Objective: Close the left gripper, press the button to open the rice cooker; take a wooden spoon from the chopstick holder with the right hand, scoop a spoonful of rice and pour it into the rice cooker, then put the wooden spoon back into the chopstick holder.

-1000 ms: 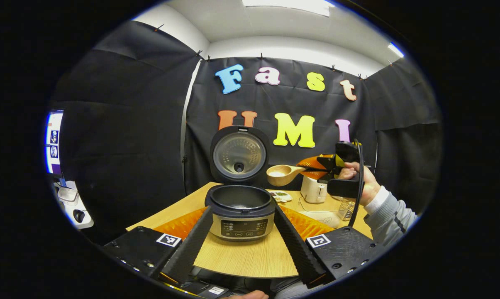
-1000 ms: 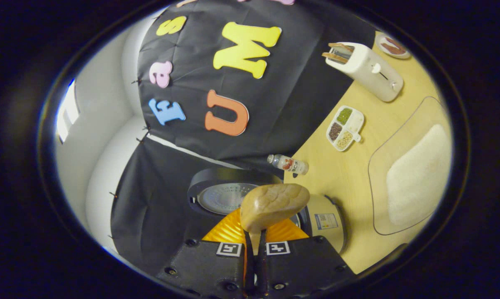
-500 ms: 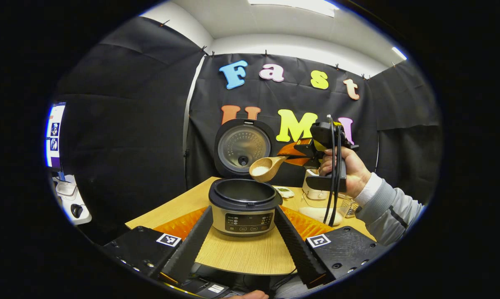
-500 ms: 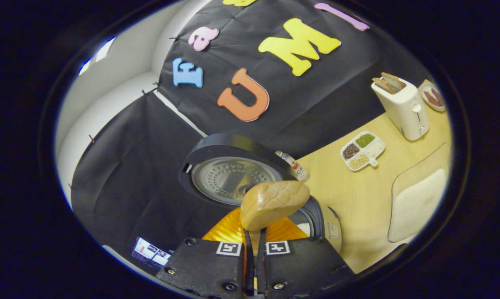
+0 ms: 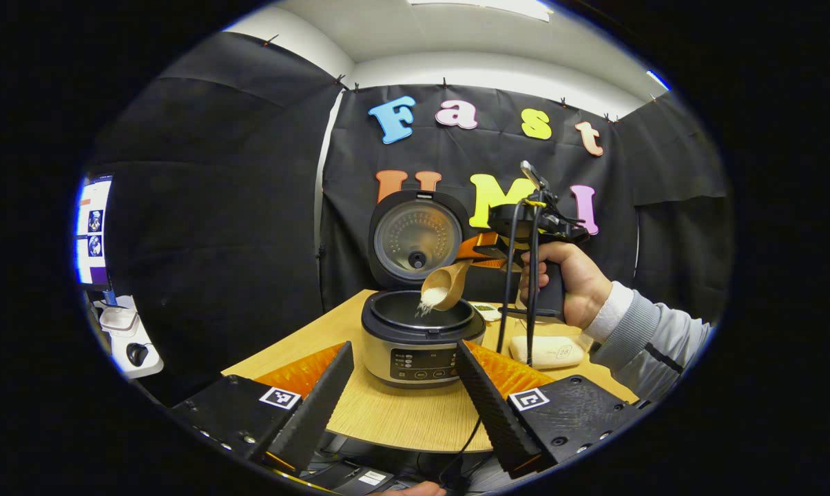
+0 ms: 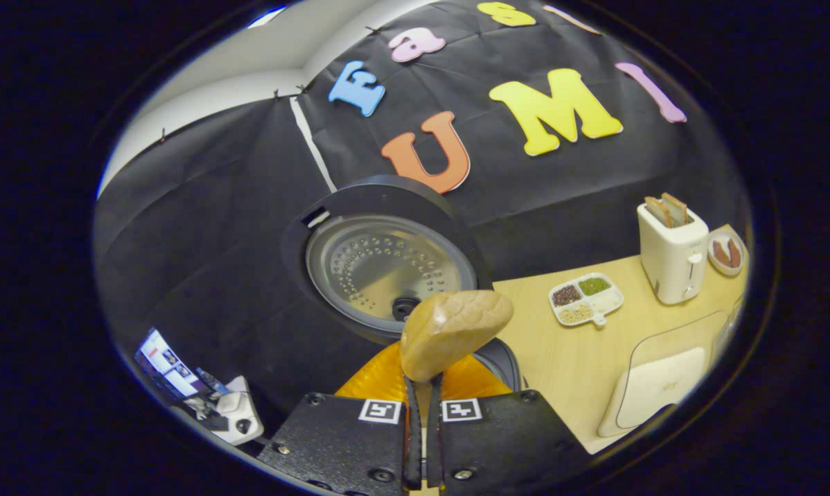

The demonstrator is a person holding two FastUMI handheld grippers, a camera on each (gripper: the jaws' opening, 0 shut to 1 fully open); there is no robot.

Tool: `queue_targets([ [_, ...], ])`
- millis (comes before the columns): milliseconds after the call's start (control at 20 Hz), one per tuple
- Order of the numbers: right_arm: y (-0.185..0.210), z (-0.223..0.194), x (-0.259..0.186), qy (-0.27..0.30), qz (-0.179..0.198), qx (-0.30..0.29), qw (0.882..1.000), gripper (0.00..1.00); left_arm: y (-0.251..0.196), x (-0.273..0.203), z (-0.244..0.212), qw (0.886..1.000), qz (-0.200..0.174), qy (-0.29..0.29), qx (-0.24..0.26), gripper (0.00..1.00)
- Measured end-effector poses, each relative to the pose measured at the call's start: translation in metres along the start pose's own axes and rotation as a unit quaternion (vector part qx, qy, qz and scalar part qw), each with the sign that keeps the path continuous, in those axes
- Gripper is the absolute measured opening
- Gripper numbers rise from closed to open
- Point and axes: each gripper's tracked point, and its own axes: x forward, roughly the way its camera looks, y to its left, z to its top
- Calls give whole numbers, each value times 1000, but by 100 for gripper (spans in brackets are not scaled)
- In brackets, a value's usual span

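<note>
The right hand-held gripper (image 6: 422, 413) pinches the wooden spoon (image 5: 445, 288), whose bowl tips down-left, spilling rice (image 5: 430, 299) into the open rice cooker (image 5: 421, 334); the left hand-held gripper (image 5: 404, 393) is spread.

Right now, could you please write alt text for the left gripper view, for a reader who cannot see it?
A wooden spoon, held by the right hand-held gripper, tips rice into the open rice cooker on a wooden table. The left hand-held gripper is open in the foreground.

wooden spoon (image 5: 445, 287) above rice cooker (image 5: 421, 337) (toaster (image 6: 672, 252) behind)
</note>
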Motion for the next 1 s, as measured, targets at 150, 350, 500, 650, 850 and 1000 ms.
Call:
queue_targets([
  [150,17,6,-6,-30,-8,-96,995,8,-2,2,-2,1000,-6,4,5,95],
  [350,36,11,-11,-67,-14,-206,976,8,1,3,-3,1000,-4,4,1,95],
  [500,48,18,-17,-101,-24,-298,949,8,7,5,-7,1000,-2,3,-7,95],
  [650,55,7,-23,-107,-21,-339,934,8,7,4,-5,1000,-3,4,-15,95],
  [850,59,7,-35,-112,-19,-363,925,8,0,3,-1,1000,-7,3,-19,95],
  [1000,48,11,-49,-109,-26,-354,929,8,-8,2,6,1000,-9,-6,-18,94],
])
